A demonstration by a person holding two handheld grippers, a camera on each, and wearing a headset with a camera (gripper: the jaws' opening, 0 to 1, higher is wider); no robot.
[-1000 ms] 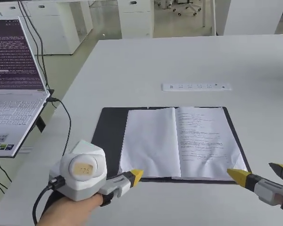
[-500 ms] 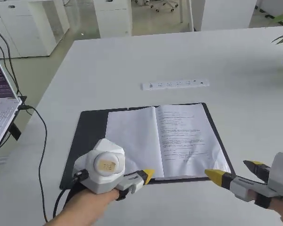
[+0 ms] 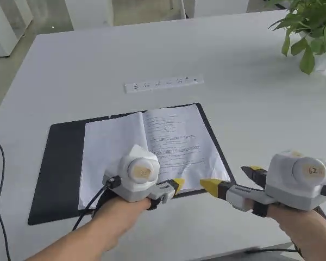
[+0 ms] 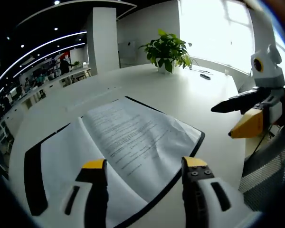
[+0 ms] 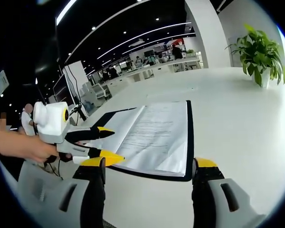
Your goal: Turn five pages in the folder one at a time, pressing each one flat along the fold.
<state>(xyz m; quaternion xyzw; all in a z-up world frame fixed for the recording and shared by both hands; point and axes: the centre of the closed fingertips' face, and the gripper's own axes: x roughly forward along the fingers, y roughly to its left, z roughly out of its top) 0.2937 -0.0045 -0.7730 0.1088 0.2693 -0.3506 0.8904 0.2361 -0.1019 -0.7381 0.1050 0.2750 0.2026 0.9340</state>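
Observation:
A black folder (image 3: 60,174) lies open on the white table, a blank page (image 3: 106,152) on its left and a printed page (image 3: 176,138) on its right. My left gripper (image 3: 176,187) hovers at the folder's near edge, just right of the fold, its jaws open and holding nothing (image 4: 145,166). My right gripper (image 3: 231,178) is at the near right corner of the folder, also open and holding nothing (image 5: 152,164). The two grippers' yellow tips point toward each other, a short gap apart. The right gripper (image 4: 242,114) enters the left gripper view, and the left gripper (image 5: 102,145) enters the right gripper view.
A white power strip (image 3: 163,84) lies beyond the folder. A potted plant (image 3: 309,32) stands at the table's far right. A black cable (image 3: 0,179) hangs off the left edge. The table's near edge runs just below my hands.
The head camera has swung right, so the laptop has left the picture and the plant has come in. My left gripper has moved right along the folder's near edge, closer to the right gripper.

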